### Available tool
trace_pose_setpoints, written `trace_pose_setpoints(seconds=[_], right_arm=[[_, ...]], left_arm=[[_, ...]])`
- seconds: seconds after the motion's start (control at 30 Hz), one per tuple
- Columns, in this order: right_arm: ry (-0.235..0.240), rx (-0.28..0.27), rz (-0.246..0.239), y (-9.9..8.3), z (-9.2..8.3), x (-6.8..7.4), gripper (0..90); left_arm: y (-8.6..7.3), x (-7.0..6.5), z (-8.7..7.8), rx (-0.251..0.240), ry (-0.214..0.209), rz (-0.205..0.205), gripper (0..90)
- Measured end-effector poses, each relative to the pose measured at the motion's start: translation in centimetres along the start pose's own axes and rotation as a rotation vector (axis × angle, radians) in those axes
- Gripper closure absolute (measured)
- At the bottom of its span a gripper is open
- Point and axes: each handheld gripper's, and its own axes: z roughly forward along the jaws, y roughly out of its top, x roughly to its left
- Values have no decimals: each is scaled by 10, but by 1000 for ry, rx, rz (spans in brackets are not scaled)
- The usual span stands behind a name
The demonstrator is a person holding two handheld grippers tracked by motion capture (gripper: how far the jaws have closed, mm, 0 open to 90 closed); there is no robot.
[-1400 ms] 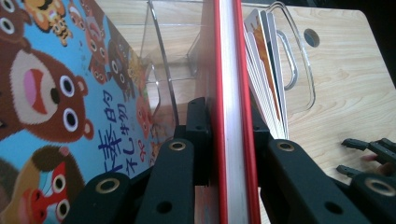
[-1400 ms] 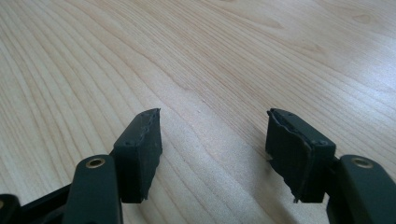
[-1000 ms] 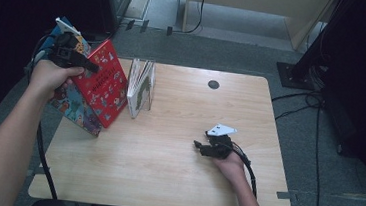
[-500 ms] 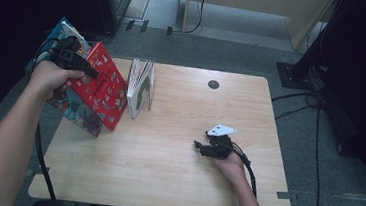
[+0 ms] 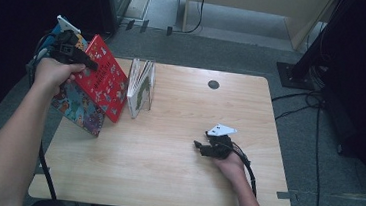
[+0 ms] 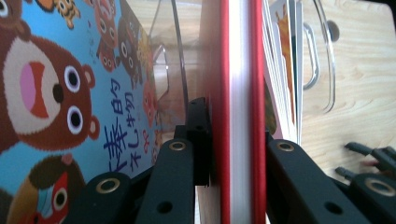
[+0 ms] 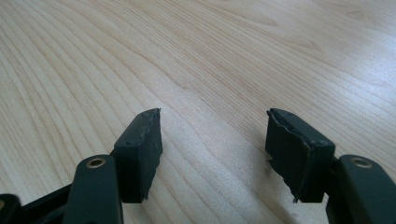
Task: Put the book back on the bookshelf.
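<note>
A red picture book (image 5: 104, 78) is tilted up at the table's left edge, leaning over a blue picture book (image 5: 78, 106) that shows bears. My left gripper (image 5: 90, 66) is shut on the red book's upper edge. Its jaws have just been closing, with the book between them. In the left gripper view the pads (image 6: 201, 135) press both red covers of the red book (image 6: 238, 93), with the blue book (image 6: 56, 93) on the left. My right gripper (image 5: 198, 145) rests on the wooden table (image 5: 175, 172) at the centre right. Its fingers (image 7: 140, 149) stand open over bare wood.
A clear acrylic book stand (image 5: 139, 86) with several thin books stands just right of the red book, and its curved wall (image 6: 322, 70) appears in the left gripper view. A dark round hole (image 5: 213, 84) lies near the table's far edge. Cables and dark stands surround the table.
The red book's top corner has tipped slightly to the left in the left gripper. The right hand and its gripper have stayed where they were.
</note>
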Motion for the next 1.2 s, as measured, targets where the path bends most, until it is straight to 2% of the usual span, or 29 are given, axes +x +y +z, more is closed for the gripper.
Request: trace_pose_setpoints(seconds=[0.07,0.3,0.67,0.7,0.77,0.87,0.93,0.97,1.2], right_arm=[[0,0,0,0,0,0,364],[-1,0,0,0,0,0,364],[-11,1,12,-1,-1,1,364],[-12,1,13,-1,-1,1,364],[-12,0,14,-1,-1,2,363],[-12,1,14,-1,-1,1,363],[-12,1,15,-1,-1,2,363],[-12,1,15,-1,-1,2,363],[-9,2,9,-1,-1,1,355]], left_arm=[[2,1,1,-13,-1,-12,794],[6,0,8,-46,-8,-17,792],[8,3,17,-62,-10,-6,776],[8,3,16,-64,-16,-7,765],[8,2,12,-95,1,-1,715],[9,5,4,-115,-23,-21,604],[9,7,0,-102,-10,-20,574],[8,8,-1,-97,-17,-24,551],[5,7,-19,-125,-29,-10,481]])
